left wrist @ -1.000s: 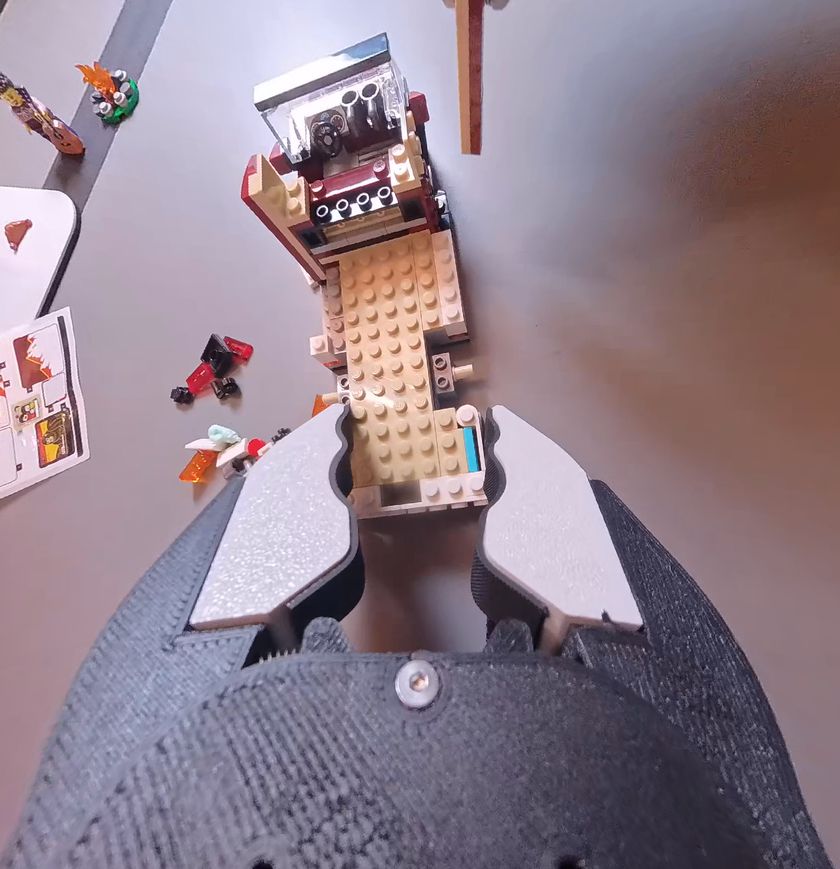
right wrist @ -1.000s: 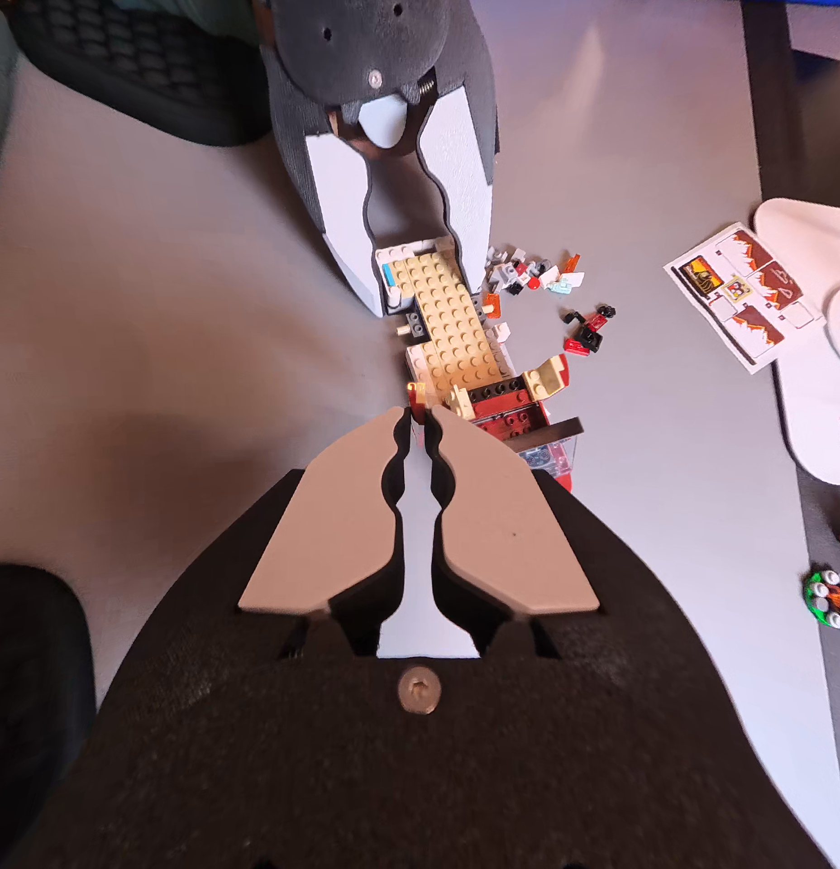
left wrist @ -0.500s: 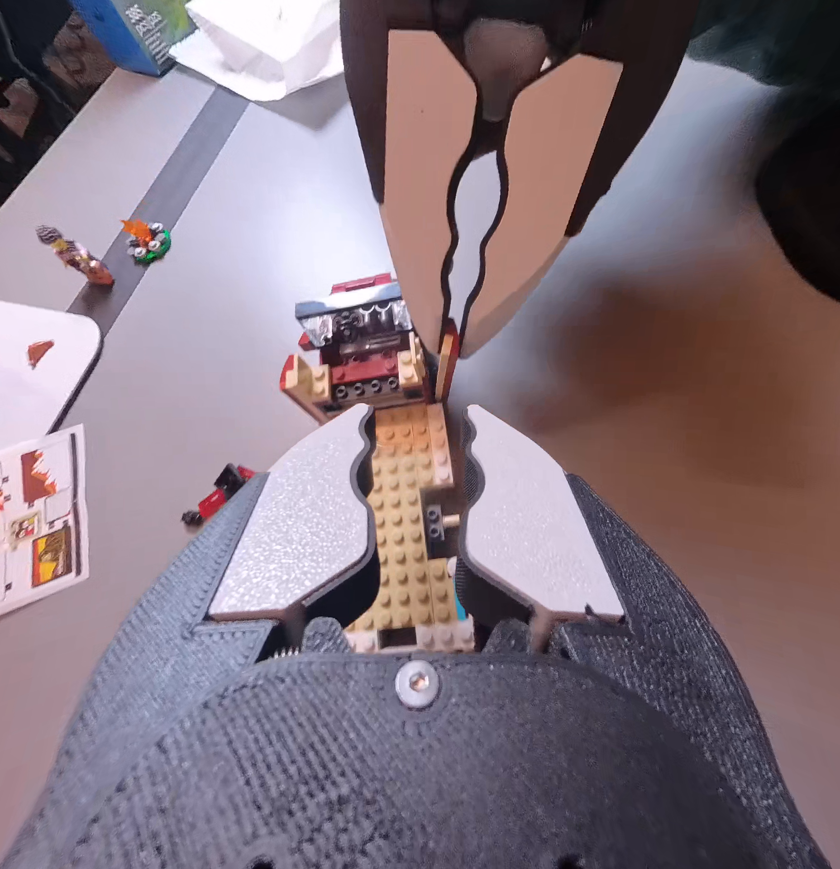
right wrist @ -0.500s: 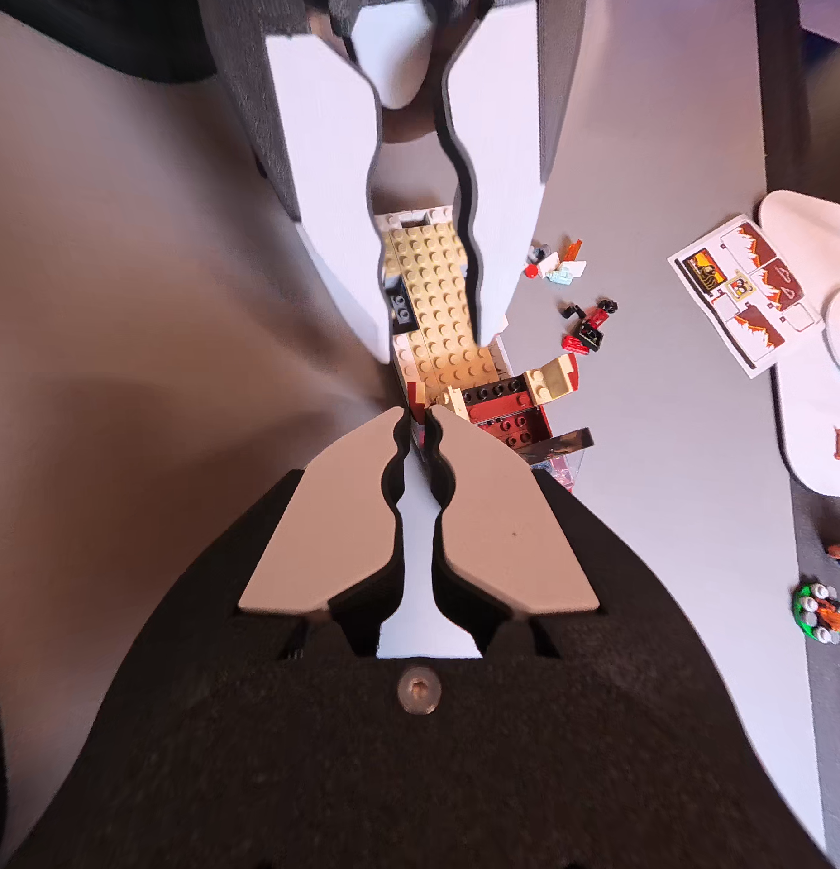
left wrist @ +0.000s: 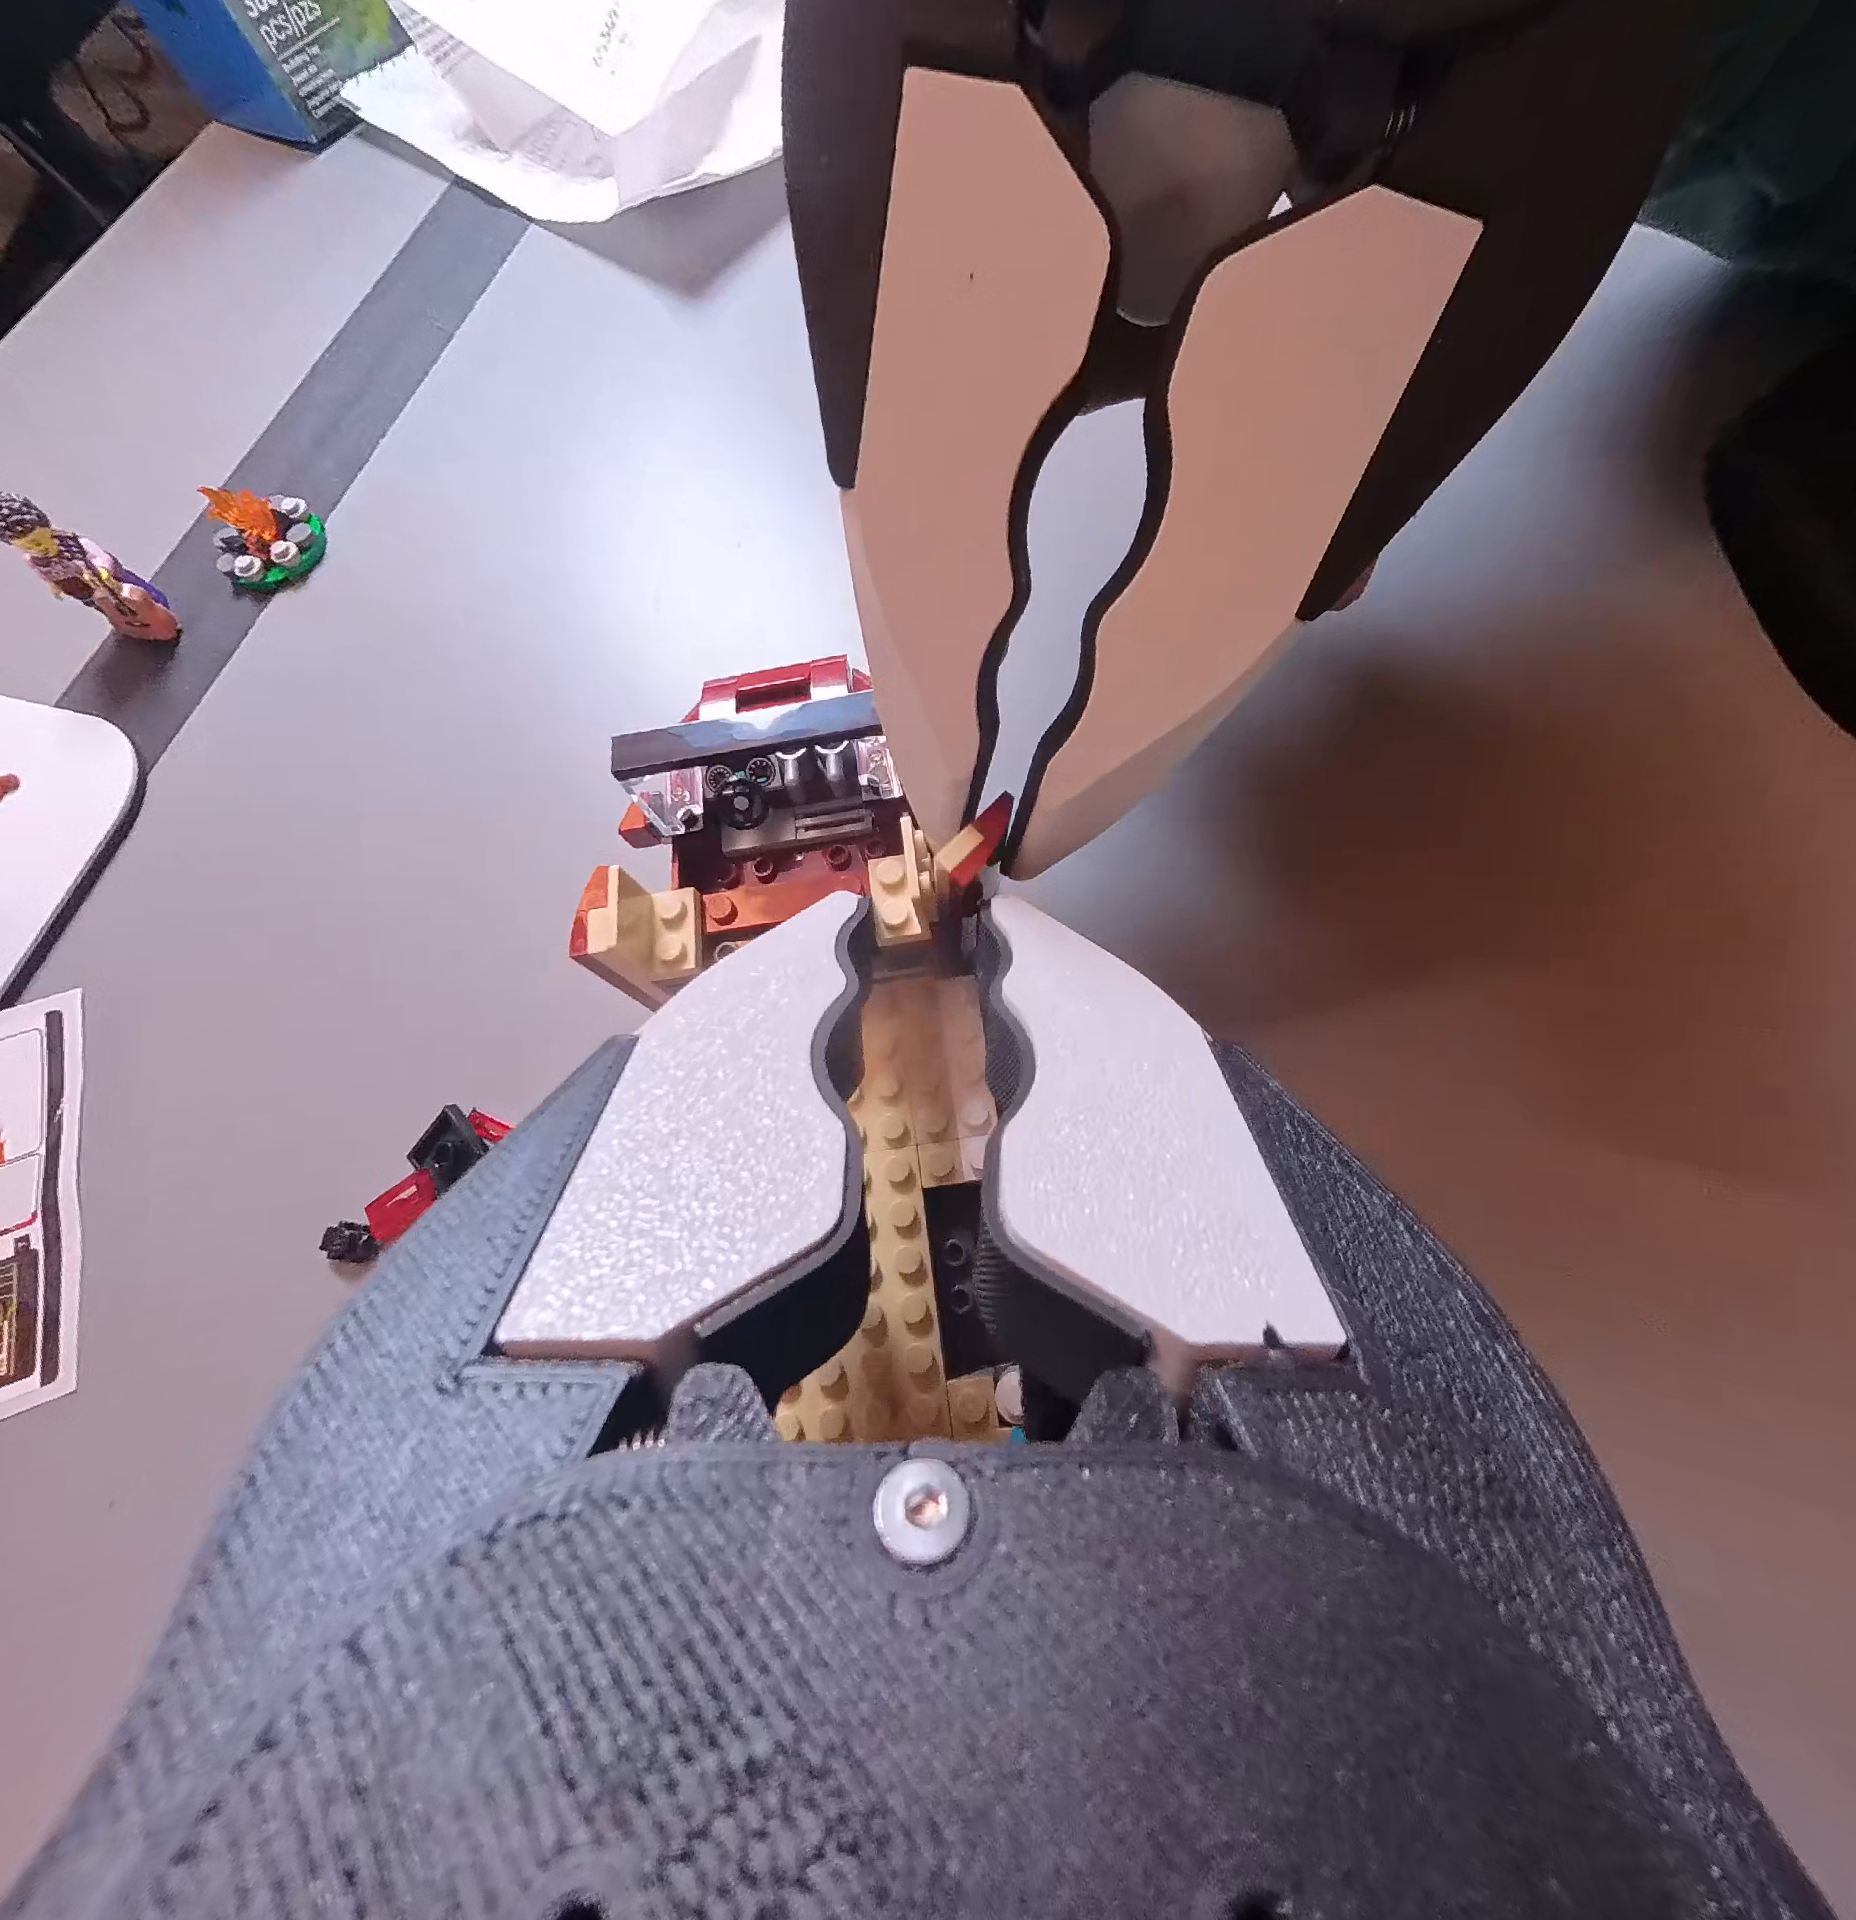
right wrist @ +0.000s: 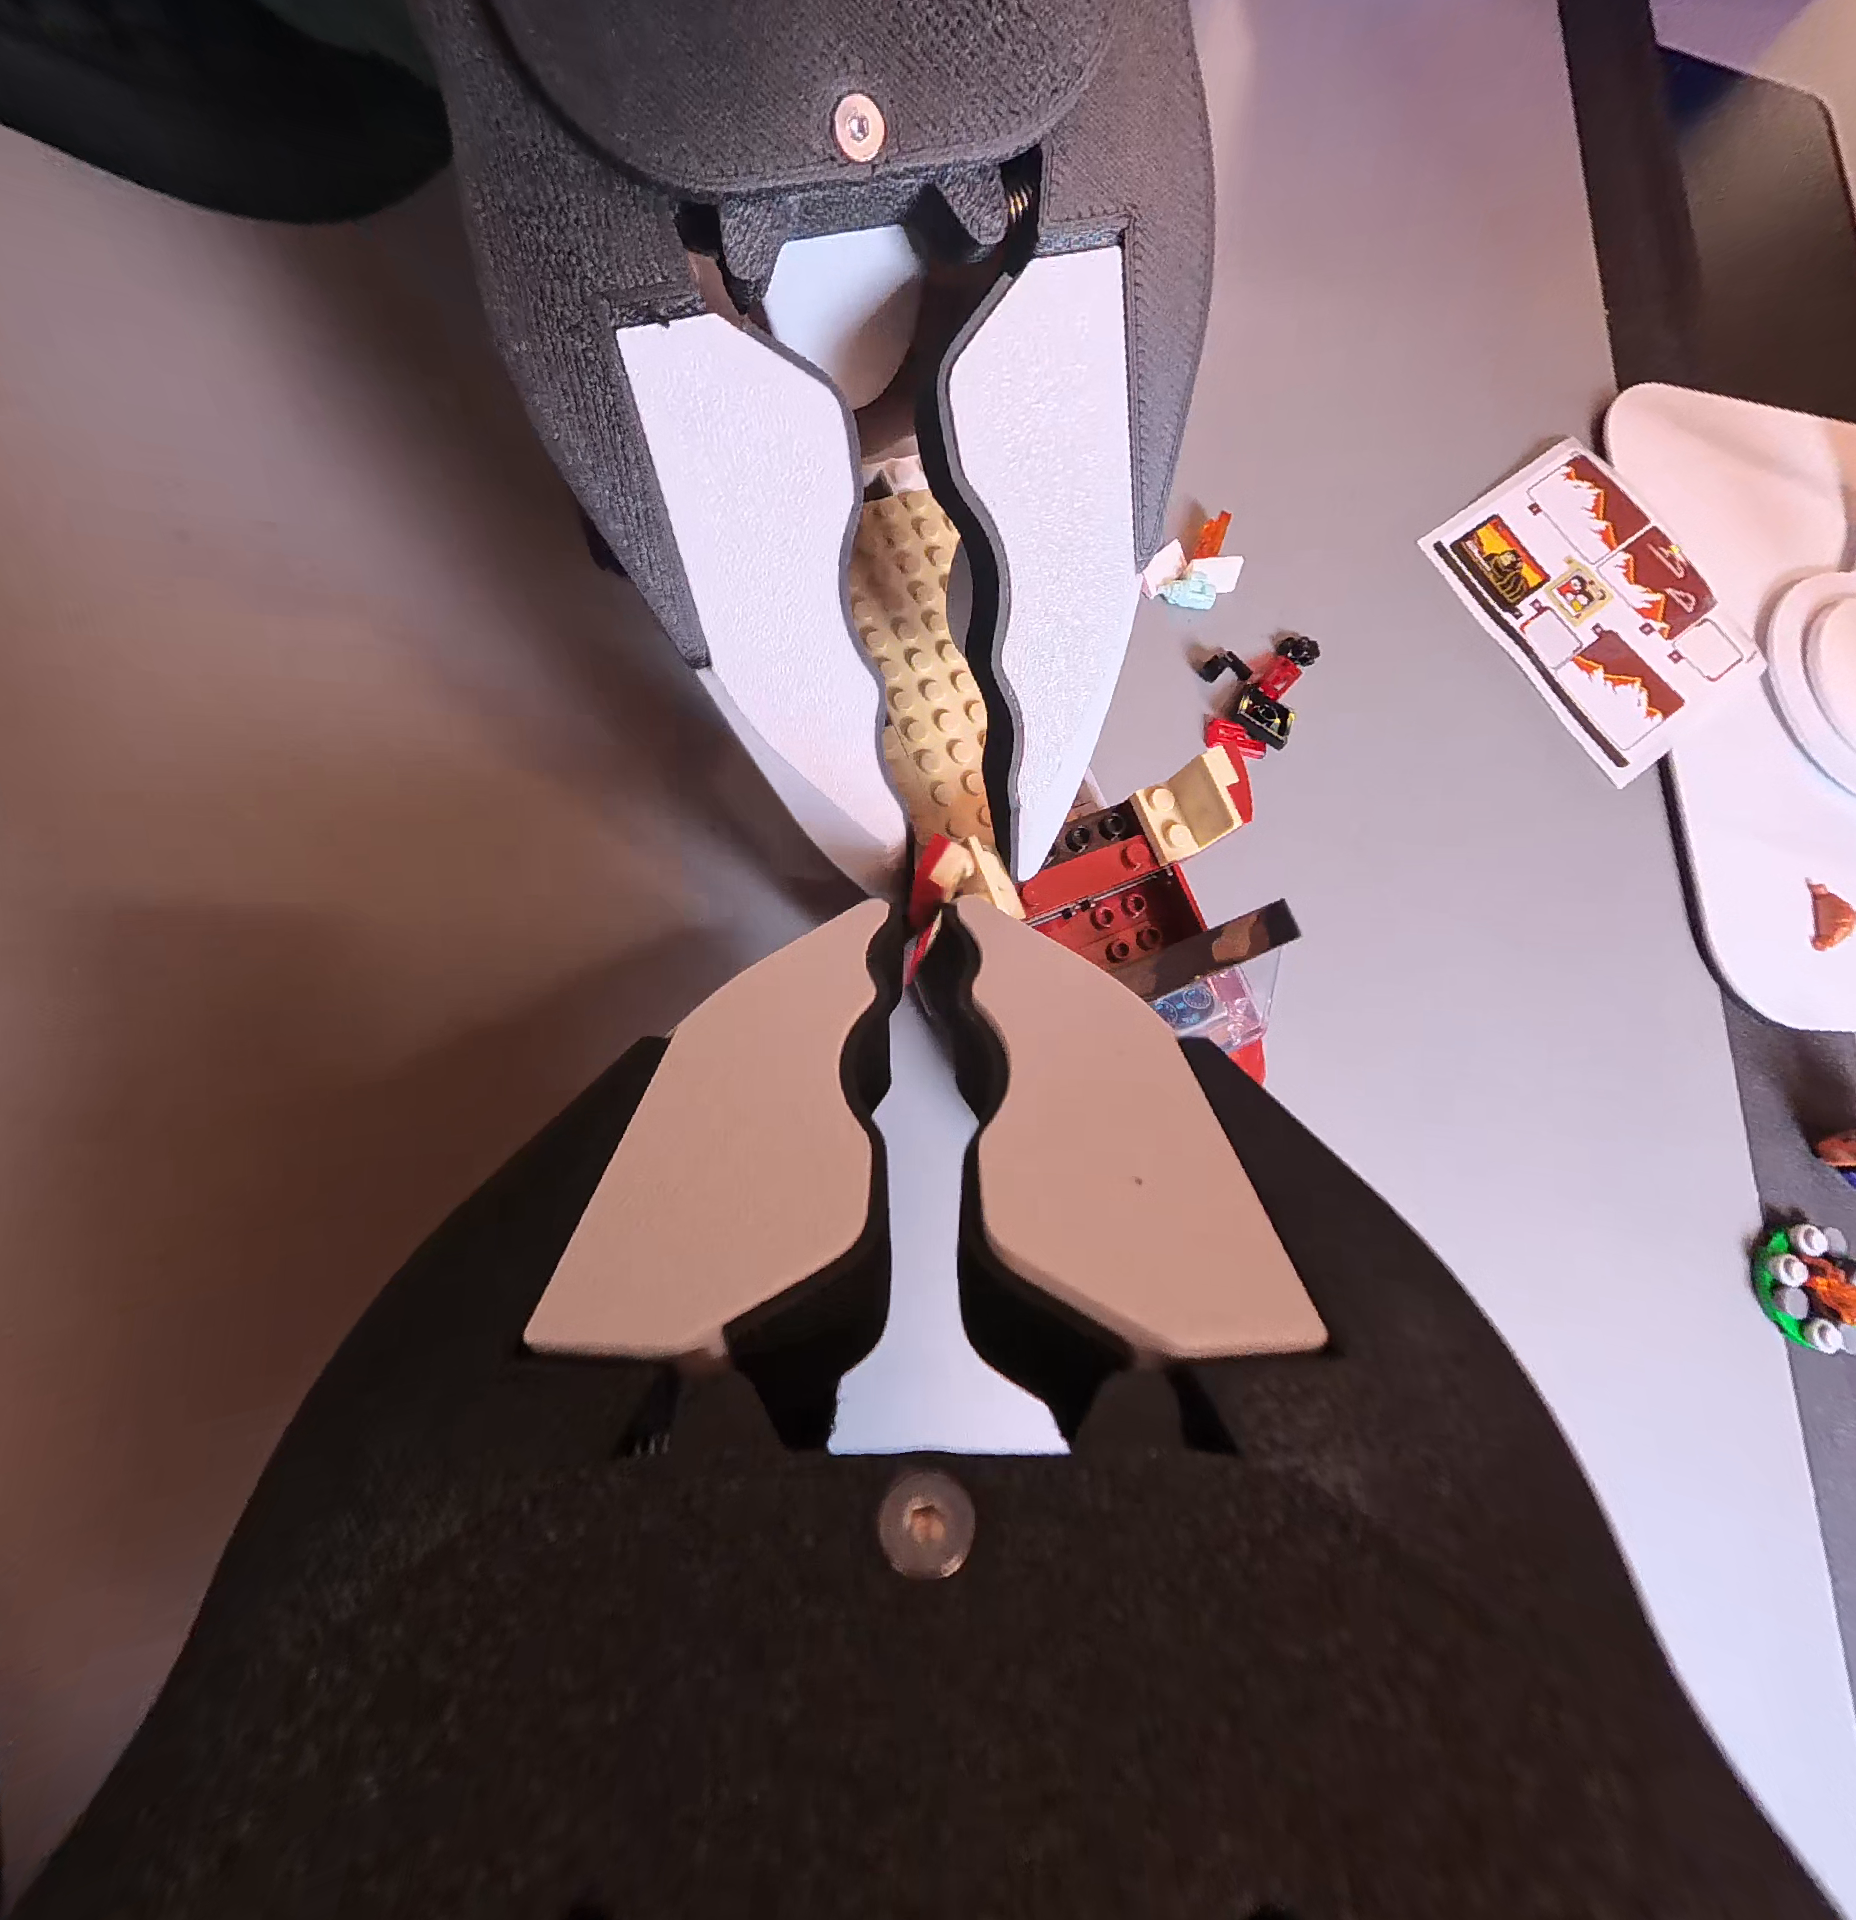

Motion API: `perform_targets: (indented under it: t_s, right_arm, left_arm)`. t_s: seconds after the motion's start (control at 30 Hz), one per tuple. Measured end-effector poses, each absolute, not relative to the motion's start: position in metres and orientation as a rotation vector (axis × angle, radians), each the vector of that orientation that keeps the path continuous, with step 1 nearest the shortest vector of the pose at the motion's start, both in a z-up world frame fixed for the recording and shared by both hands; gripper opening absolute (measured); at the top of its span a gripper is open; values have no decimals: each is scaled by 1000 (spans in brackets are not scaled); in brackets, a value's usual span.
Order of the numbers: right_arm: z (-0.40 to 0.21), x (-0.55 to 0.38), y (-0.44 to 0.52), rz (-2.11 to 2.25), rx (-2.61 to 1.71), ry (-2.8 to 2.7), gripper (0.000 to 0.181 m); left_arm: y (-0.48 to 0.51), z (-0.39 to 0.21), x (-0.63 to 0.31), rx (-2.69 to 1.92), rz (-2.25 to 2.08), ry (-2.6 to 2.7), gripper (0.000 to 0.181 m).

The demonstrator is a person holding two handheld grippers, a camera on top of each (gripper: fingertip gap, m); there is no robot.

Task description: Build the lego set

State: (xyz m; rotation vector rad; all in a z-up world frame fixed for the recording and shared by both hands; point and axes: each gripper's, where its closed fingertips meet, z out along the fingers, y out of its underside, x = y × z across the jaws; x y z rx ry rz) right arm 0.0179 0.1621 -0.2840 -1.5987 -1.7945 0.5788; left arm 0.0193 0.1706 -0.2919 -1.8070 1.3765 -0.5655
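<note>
A lego vehicle with a tan studded chassis (left wrist: 908, 1226) and a dark red cab with a clear windshield (left wrist: 768, 790) lies on the grey table. My left gripper (left wrist: 924, 925) has grey pads and is closed in on the chassis from both sides, reaching up to the cab. My right gripper (right wrist: 926, 920) has tan pads. It is shut on a small dark red and tan piece (right wrist: 932, 868), which is held against the cab's rear corner. In the left wrist view the right gripper (left wrist: 991, 847) comes down from the top, tip to tip with mine. The chassis (right wrist: 919, 644) is partly hidden under the left gripper's pads.
Loose red and black bits (left wrist: 425, 1174) lie left of the vehicle. A sticker sheet (right wrist: 1589, 623) and a white tray (right wrist: 1786, 831) lie to the side. A minifigure (left wrist: 82, 571), a green campfire piece (left wrist: 269, 535), a blue box (left wrist: 259, 62) and white paper (left wrist: 591, 104) lie farther off. The grippers are tip to tip, or close to it.
My left gripper slid forward along the chassis from its rear end to the cab and narrowed onto it. My right gripper brought the red and tan piece to the cab corner.
</note>
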Motion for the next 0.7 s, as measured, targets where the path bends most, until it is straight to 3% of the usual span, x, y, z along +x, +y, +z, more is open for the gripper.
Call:
perform_targets:
  t_s: [0.47, 0.7]
  right_arm:
    - [-276, 22, 168, 517, -1572, -1756, 6]
    - [-281, 21, 171, 433, -1444, -1778, 6]
  left_arm:
    - [172, -292, 19, -1775, -543, 1358, 16]
    - [168, -293, 20, -1741, -582, 1375, 26]
